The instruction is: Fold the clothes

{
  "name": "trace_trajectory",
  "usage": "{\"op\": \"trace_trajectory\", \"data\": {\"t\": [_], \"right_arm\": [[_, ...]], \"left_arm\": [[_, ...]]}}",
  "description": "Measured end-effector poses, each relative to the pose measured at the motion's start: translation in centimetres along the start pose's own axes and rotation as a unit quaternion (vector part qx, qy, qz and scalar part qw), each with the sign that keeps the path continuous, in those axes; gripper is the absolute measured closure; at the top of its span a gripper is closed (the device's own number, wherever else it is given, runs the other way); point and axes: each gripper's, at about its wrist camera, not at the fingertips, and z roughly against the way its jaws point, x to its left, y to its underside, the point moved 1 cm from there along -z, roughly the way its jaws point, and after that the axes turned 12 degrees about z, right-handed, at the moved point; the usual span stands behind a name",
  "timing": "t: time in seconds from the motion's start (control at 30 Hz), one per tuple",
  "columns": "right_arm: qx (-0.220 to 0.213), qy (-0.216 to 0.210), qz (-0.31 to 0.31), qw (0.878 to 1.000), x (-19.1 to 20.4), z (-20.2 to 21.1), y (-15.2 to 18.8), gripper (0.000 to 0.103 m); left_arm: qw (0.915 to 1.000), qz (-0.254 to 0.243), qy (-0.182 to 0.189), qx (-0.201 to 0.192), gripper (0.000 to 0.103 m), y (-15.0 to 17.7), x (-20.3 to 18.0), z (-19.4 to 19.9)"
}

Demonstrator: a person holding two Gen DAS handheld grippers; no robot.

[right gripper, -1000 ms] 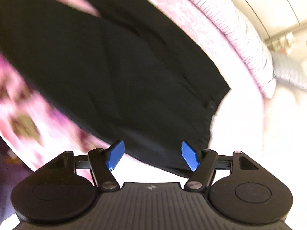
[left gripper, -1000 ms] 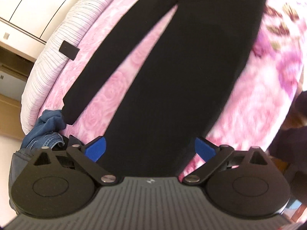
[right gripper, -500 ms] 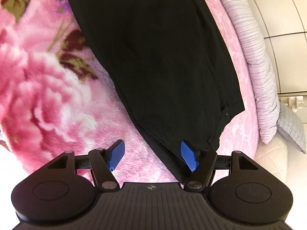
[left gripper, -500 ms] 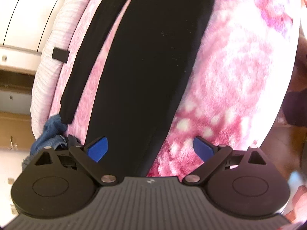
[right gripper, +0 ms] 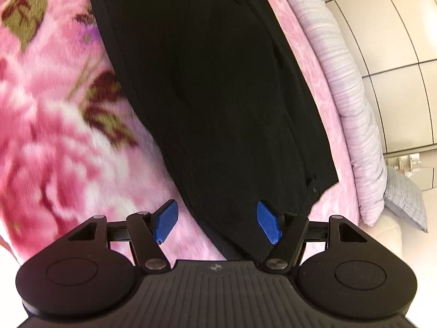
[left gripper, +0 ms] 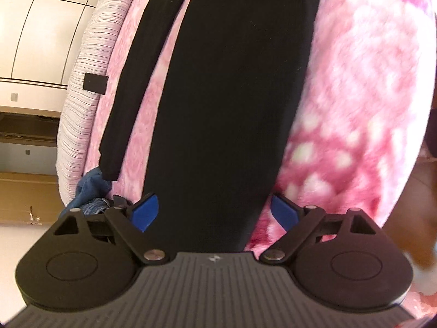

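Note:
Black trousers (left gripper: 224, 104) lie spread flat on a pink floral blanket (left gripper: 355, 114). In the left wrist view one leg runs between the blue pads, and the other leg (left gripper: 128, 90) stretches off to the left. My left gripper (left gripper: 214, 211) is open, its pads on either side of the near leg's end. In the right wrist view the waist end of the trousers (right gripper: 224, 104) reaches down to the gripper. My right gripper (right gripper: 217, 222) is open over the trousers' near corner, on the pink blanket (right gripper: 54, 125).
A pale striped quilt (left gripper: 82, 95) lies rolled along the far side of the bed, with a small black patch (left gripper: 95, 82) on it. Blue denim clothes (left gripper: 91, 195) lie bunched at the bed's left end. A grey pillow (right gripper: 407, 202) sits at the right, by a panelled wall (right gripper: 390, 43).
Both grippers have dropped and swung toward the trousers' ends; the black fabric now fills the gap between each pair of pads. Both stay open.

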Motion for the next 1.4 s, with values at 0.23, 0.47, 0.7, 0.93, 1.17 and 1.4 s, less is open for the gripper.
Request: {"op": "trace_trajectory", "data": {"t": [0.23, 0.47, 0.7, 0.93, 1.17, 1.4], "right_arm": [[-0.023, 0.016, 0.024, 0.999, 0.8, -1.0, -1.1, 0.037], [0.058, 0.075, 0.032, 0.995, 0.3, -3.3, 1.9, 0.046], [0.058, 0.091, 0.074, 0.991, -0.6, -6.0, 3.1, 0.058], [0.048, 0.048, 0.070, 0.995, -1.6, -5.1, 3.2, 0.097], [0.017, 0.018, 0.061, 0.998, -7.5, -0.7, 3.6, 0.100], [0.002, 0.020, 0.082, 0.996, -16.7, 0.4, 3.1, 0.101]], "left_arm": [[0.9986, 0.009, -0.041, 0.031, 0.019, 2.0, 2.0, -2.5], [0.9978, 0.006, -0.052, 0.040, 0.025, 1.9, 1.7, -3.0], [0.9969, 0.001, -0.061, 0.051, 0.069, 1.8, 1.4, -3.6], [0.9964, -0.001, -0.039, 0.075, 0.100, 0.6, 3.0, -3.6], [0.9965, 0.005, -0.026, 0.079, 0.100, -1.8, 10.0, 0.5], [0.9971, 0.029, -0.034, 0.062, 0.100, -7.2, 20.0, -0.1]]}}
